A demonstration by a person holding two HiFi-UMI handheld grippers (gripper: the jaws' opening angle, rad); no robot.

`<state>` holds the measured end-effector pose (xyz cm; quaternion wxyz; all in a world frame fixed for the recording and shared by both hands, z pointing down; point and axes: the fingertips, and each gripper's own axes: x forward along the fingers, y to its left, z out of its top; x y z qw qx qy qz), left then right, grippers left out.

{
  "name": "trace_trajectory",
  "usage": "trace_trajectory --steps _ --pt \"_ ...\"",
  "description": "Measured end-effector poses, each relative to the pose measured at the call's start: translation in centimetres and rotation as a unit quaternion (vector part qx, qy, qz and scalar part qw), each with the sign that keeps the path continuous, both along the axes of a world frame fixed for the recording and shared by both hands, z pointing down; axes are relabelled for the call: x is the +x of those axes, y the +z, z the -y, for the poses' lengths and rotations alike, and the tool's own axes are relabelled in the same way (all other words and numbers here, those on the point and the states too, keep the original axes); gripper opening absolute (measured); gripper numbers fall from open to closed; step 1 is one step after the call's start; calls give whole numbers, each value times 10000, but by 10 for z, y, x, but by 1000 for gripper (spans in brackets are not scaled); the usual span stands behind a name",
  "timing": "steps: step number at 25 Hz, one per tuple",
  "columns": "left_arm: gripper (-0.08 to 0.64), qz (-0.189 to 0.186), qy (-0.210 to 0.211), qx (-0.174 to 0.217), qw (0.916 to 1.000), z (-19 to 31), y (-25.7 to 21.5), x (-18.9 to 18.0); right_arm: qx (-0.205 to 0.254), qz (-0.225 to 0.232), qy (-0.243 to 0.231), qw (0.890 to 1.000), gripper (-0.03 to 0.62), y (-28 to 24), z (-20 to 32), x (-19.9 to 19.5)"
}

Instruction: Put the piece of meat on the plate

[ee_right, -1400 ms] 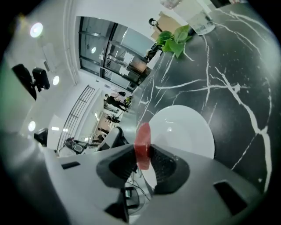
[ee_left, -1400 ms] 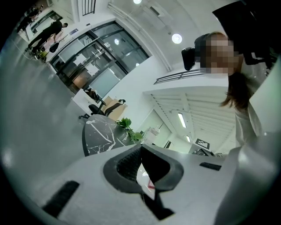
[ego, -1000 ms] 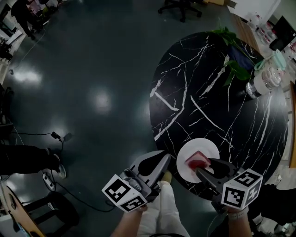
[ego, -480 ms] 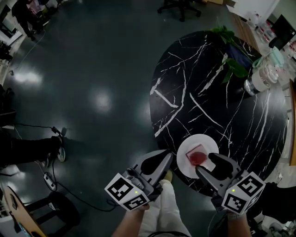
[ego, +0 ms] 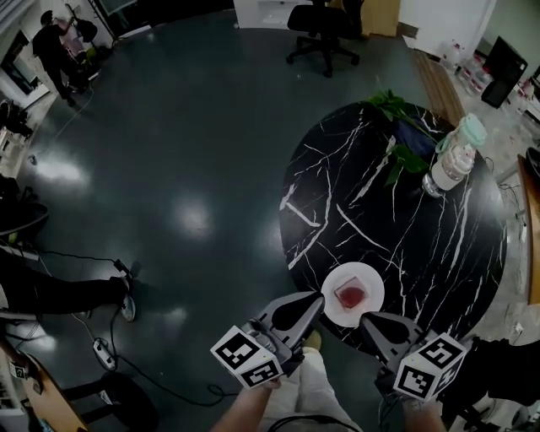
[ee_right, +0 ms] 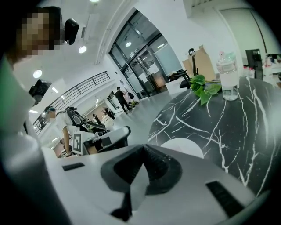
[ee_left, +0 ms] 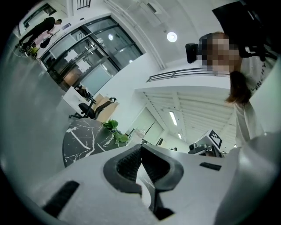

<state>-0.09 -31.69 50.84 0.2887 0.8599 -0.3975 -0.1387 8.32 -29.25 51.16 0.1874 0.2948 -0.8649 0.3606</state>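
Observation:
The red piece of meat lies in the middle of the small white plate, which sits near the front edge of the round black marble table. My right gripper hangs just in front of the plate, shut with nothing between its jaws. In the right gripper view its tips meet, and the plate peeks out beyond them. My left gripper hovers left of the plate, off the table's edge. It is shut and empty too, with its tips touching.
At the table's far side stand a clear bottle and a green leafy plant. An office chair is beyond the table. Cables and a person's legs are on the dark floor at the left.
The right gripper let go of the meat on the plate, opened wide, drew back and up, then shut empty. The left gripper also rose. The plate now looks smaller in the head view.

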Motion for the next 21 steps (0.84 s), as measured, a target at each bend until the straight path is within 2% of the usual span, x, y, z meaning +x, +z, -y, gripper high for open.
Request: trace_trajectory --steps 4,9,12,16,21 --pt "9 -16 193 44 9998 -8 -25 6 231 -3 80 9997 12 -33 -5 8" --pt "9 271 543 286 9977 -18 -60 8 546 23 150 9984 12 -67 -11 17" --pt "9 343 538 380 9972 -17 -77 2 743 57 175 9971 12 -83 -13 18" --pt "9 229 399 471 9978 -12 -95 -7 927 118 134 9955 12 -98 -16 13" --pt "9 164 420 550 9975 -15 -112 -6 1041 -72 2 9945 12 -106 -25 10"
